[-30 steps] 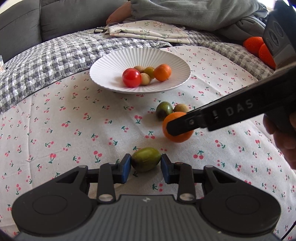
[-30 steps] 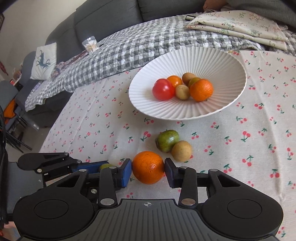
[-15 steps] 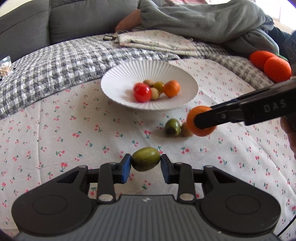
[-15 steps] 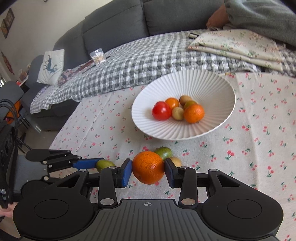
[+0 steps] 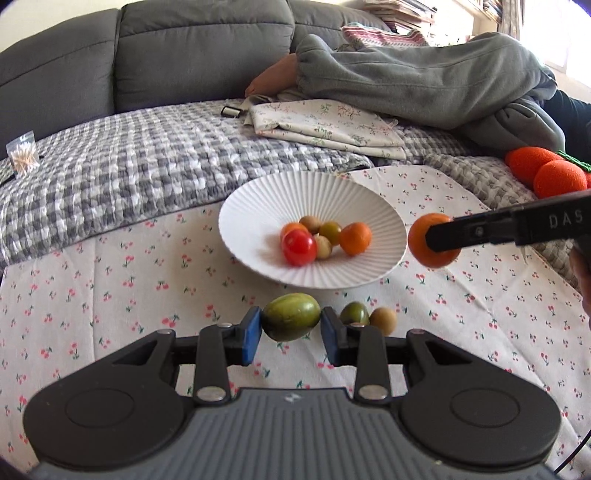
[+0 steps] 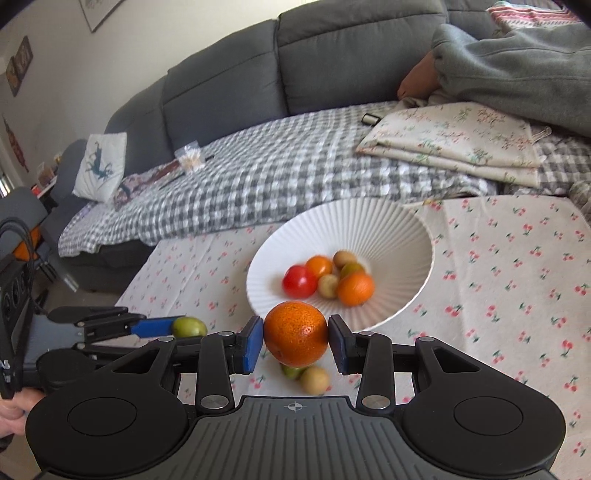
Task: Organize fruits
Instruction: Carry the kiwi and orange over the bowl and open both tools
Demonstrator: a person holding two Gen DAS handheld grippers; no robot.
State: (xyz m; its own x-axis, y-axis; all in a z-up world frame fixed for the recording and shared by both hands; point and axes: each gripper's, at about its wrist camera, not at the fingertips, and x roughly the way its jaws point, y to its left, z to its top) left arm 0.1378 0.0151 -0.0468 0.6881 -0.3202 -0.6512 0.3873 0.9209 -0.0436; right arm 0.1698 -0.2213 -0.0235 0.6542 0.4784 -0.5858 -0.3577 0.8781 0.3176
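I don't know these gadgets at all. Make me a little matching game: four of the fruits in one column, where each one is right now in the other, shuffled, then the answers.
Things:
1. large orange
2. big green fruit
3. red tomato
4. small tan fruit

Places:
A. lying on the cherry-print cloth
B. clamped in the left hand-held gripper
C. inside the white ribbed bowl
D. clamped in the right hand-held gripper

Pairs: 1-D, 2-B, 3-C, 4-A

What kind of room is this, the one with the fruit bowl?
Probably a living room in someone's home. There is a big grey sofa along the wall, a checked blanket spread over its seat, and framed pictures hanging up. The bowl sits on a cherry-print cloth.
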